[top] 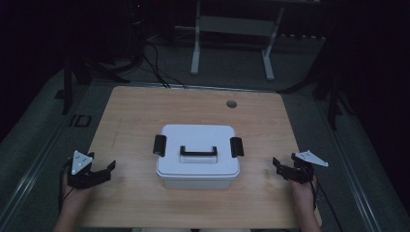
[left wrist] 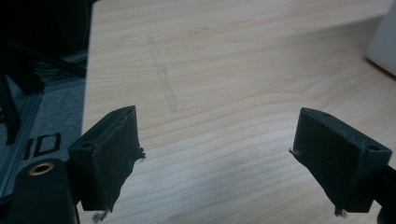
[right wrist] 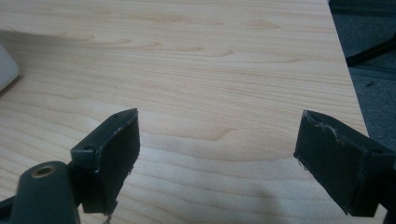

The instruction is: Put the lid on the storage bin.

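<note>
A white lidded plastic box (top: 197, 153) stands in the middle of the wooden table (top: 135, 111). It has a black carry handle (top: 198, 152) on its lid and a black latch at each end (top: 160, 145) (top: 236, 146). My left gripper (top: 102, 163) rests near the table's left edge, open, with bare wood between its jaws (left wrist: 217, 154). My right gripper (top: 285, 161) sits near the right edge, also open and holding nothing (right wrist: 217, 149). A white corner of the box (left wrist: 385, 44) shows at the right of the left gripper view, and another corner of the box (right wrist: 7, 70) at the left of the right gripper view.
A round cable grommet (top: 231, 103) is set in the table's far side. Beyond the table stand a white desk frame (top: 232, 43), dark tripod legs and cables on a grey floor. The room is dim.
</note>
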Available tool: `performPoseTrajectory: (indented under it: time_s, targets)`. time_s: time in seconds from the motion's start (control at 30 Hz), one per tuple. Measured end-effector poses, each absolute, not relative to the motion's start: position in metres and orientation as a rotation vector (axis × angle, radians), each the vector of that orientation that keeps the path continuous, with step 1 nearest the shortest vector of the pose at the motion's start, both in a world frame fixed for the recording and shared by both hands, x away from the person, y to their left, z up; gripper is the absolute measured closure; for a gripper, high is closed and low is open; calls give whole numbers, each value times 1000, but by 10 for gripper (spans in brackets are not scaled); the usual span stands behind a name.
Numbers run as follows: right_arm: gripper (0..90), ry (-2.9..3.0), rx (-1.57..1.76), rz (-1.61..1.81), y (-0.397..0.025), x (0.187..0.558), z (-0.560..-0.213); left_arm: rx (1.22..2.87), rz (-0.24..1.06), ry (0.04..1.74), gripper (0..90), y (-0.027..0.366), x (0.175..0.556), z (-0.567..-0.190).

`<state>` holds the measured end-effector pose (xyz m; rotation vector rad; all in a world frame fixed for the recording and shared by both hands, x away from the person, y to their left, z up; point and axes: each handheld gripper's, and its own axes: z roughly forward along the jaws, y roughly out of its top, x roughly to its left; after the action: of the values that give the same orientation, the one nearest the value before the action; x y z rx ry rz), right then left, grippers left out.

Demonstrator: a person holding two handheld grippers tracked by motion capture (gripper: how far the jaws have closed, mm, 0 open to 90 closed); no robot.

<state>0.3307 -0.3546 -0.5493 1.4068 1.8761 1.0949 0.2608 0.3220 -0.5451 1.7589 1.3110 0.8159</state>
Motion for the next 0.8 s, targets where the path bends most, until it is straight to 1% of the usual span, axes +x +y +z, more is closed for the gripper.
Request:
performPoseTrajectory:
  time_s: [0.1, 0.2, 0.4, 0.5, 0.63, 0.7, 0.8]
  targets:
    - [136, 1862, 1409, 1086, -355, 330, -549, 1733, 827, 1317, 146, 322, 260, -545]
    - [137, 1850, 1410, 1091, -355, 329, -549, 1697, 865, 1329, 146, 322, 257, -544]
    - [136, 1849, 1415, 1093, -355, 329, -548, 1680, 932, 1338, 147, 319, 255, -544]
    - [136, 1840, 1422, 1094, -354, 329, -548, 1636, 963, 1349, 145, 320, 251, -543]
    - [136, 1835, 1422, 1091, -354, 329, -548, 1611, 945, 1367, 144, 326, 250, -542]
    - [136, 1844, 1419, 1089, -354, 329, -549, 1611, 957, 1379, 144, 327, 250, -542]
    - [136, 1852, 1410, 1077, -352, 329, -549, 1553, 966, 1422, 144, 332, 249, -543]
